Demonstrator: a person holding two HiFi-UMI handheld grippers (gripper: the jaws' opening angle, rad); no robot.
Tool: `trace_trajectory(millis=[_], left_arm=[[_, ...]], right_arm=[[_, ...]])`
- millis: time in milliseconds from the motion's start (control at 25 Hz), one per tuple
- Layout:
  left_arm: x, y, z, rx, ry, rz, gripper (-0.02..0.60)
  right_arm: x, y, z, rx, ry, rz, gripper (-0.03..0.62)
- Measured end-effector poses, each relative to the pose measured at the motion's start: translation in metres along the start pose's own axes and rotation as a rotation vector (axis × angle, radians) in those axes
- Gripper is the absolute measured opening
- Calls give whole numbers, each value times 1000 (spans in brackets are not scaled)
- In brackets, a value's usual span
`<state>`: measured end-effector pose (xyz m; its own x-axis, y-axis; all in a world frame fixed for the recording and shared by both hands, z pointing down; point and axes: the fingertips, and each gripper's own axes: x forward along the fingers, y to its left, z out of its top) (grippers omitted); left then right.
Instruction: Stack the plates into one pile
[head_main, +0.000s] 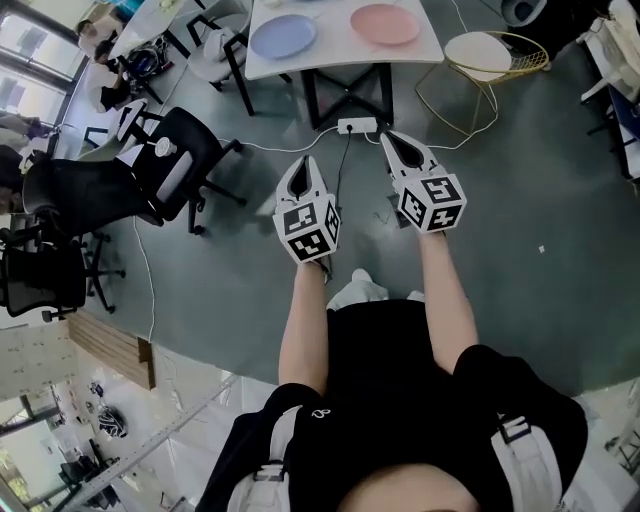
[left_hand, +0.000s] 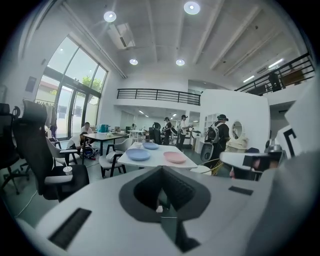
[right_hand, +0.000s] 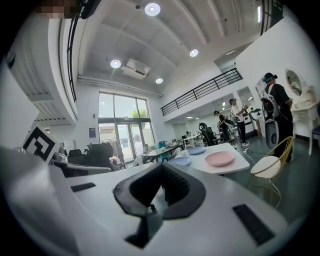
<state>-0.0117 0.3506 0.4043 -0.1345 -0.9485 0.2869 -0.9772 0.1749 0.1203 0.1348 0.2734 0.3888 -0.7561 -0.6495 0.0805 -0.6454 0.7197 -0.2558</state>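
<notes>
A white table (head_main: 330, 55) stands ahead of me across the grey floor. On it lie a blue plate (head_main: 283, 36) and a pink plate (head_main: 385, 23), side by side and apart. In the left gripper view the blue plate (left_hand: 138, 154) and pink plate (left_hand: 174, 157) sit near the table's front, with a second blue plate (left_hand: 151, 145) behind them. The right gripper view shows the pink plate (right_hand: 220, 158) and both blue ones (right_hand: 181, 161). My left gripper (head_main: 300, 163) and right gripper (head_main: 388, 138) are held out over the floor, short of the table, both shut and empty.
A black office chair (head_main: 150, 170) stands to the left. A round white stool on a gold wire frame (head_main: 480, 55) sits right of the table. A power strip (head_main: 357, 125) and cables lie on the floor under the table's front. People stand and sit far behind.
</notes>
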Motion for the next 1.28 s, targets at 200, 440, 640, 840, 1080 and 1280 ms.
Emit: trace_trajectory(millis=[200,440,640,840,1080,1280], left_arm=[[19,25,7,-28,-16,-18,12],[38,41,8,-58,-15,-35,12],[54,53,16,-86,-44,-54,12],[62,54,21,-117,-54,-63,12],[72,64,37,-132,-89,-56,12],[90,67,42,-125,-106,-41,12]], right_arm=[[28,12,2,-21,-10,-6,8],[45,14,-2,-35,15,-16,8],[57,14,6,-75,1,-34,8],[58,1,16,-63,8,-40,8],[72,1,34,-81,-12,-14,8],[89,-10,40,-69,-20,24,8]])
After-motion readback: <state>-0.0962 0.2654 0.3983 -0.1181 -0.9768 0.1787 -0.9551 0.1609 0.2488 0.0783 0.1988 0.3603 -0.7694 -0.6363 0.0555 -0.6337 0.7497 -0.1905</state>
